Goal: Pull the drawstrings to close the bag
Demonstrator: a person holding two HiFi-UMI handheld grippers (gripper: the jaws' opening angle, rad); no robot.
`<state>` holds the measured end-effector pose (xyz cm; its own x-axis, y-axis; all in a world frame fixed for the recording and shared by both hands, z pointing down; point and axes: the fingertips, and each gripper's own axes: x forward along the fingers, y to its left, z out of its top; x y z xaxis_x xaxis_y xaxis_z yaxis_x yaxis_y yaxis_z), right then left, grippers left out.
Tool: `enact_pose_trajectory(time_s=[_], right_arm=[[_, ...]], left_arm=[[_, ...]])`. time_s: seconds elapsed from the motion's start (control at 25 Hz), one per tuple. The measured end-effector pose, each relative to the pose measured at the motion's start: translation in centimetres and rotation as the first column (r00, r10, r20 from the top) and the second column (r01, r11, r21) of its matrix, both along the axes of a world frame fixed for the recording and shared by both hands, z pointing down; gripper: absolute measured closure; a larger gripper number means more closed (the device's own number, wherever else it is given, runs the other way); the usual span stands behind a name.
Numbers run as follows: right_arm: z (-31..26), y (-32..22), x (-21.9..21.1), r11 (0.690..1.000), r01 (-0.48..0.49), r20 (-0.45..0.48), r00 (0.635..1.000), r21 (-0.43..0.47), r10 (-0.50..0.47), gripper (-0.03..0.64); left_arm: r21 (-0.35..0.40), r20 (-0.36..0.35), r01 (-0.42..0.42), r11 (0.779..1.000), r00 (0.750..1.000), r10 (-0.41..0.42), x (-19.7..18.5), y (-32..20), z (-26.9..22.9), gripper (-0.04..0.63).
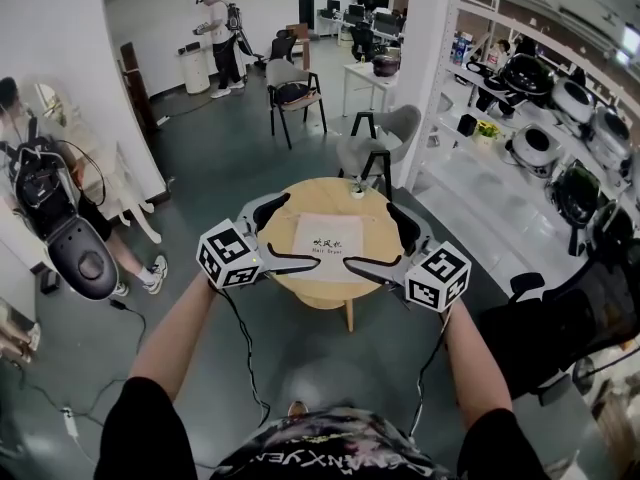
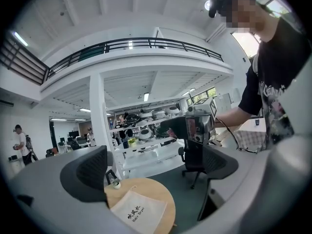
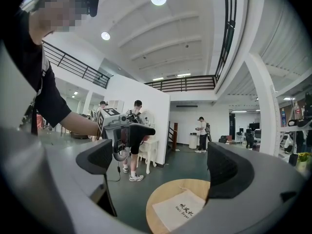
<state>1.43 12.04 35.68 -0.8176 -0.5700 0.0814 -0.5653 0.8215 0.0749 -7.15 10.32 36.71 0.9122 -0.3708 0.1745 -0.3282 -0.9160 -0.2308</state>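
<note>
Gaping left gripper (image 1: 298,230), right gripper (image 1: 372,236), bag (image 1: 329,226)

bag (image 1: 328,240): off-white cloth, matt, fine weave, black print, flat on the bench
bench (image 1: 300,286): pale wood top, smooth, soft satin finish
left tongs (image 1: 290,233): matt grey plastic shells above the bench; black pads (image 2: 92,172) with fine ribbed texture
right tongs (image 1: 378,240): same matt grey plastic, same black textured pads (image 3: 225,172)
floor (image 1: 250,158): smooth grey-green around the bench, faint sheen
</note>
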Motion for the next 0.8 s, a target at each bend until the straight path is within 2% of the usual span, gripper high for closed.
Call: enact_pose_trajectory(time_s=[0.56,0.8], right_arm=[[0.1,1.5,2.1,1.000,0.007,-0.004,1.000,0.018,-0.007,0.031],[0.5,2.0,4.1,0.999,0.023,-0.008,1.000,0.029,-0.023,0.031]], left_arm=[[0.014,-0.015,0.043,0.999,0.999,-0.043,1.3,1.5,-0.1,0.008],[0.019,-0.023,0.071,0.997,0.997,-0.070,3.0,2.0,0.1,0.008]])
